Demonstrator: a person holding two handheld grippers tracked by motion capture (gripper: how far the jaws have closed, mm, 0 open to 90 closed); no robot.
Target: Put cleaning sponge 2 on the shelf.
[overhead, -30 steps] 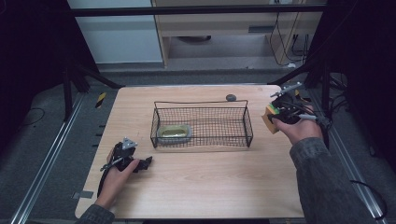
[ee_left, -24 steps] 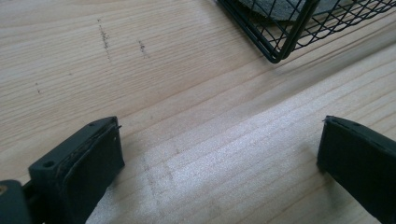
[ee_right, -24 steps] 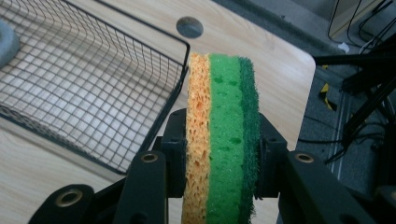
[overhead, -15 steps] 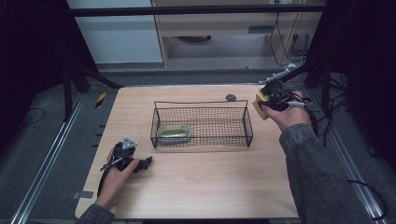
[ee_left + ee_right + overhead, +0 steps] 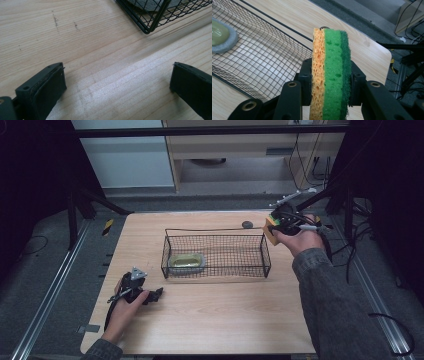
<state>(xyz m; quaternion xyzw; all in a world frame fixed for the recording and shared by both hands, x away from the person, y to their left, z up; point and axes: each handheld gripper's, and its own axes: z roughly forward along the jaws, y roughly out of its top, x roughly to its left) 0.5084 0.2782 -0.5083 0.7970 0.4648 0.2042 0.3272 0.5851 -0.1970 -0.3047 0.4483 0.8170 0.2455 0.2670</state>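
sponge clamped in right gripper jaws, now nearer basket; left gripper jaws apart.

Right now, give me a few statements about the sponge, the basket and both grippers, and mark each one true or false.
1. The right gripper is shut on the sponge. True.
2. The sponge lies inside the wire basket. False: it is held up by the basket's right end.
3. The left gripper holds a cloth. False: its jaws stand open over bare table.
4. A yellow-green object already sits in the basket. True.
5. The left gripper is inside the basket. False: it rests on the table in front of the basket's left corner.
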